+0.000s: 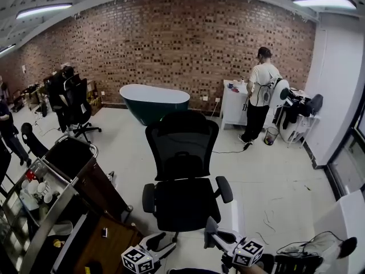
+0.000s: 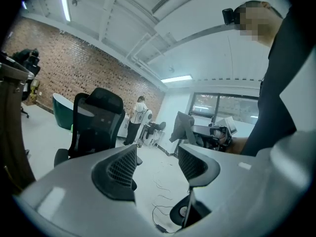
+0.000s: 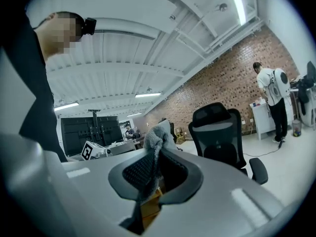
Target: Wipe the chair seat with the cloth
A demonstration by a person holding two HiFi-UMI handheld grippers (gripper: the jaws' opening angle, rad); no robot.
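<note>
Facing one black chair (image 1: 183,200): right gripper (image 3: 157,157) clamped on one grey cloth (image 3: 159,134), left gripper (image 2: 157,163) jaws apart, empty. Possibly a second chair (image 1: 77,104) far left.

No text, label or number is legible.

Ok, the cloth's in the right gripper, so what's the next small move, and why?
Probably bring the right gripper forward and down onto the chair seat. Its fingers are shut on the cloth, but the cloth is not yet on the seat, which lies bare just ahead. The left gripper is open and empty, so it need not act.
</note>
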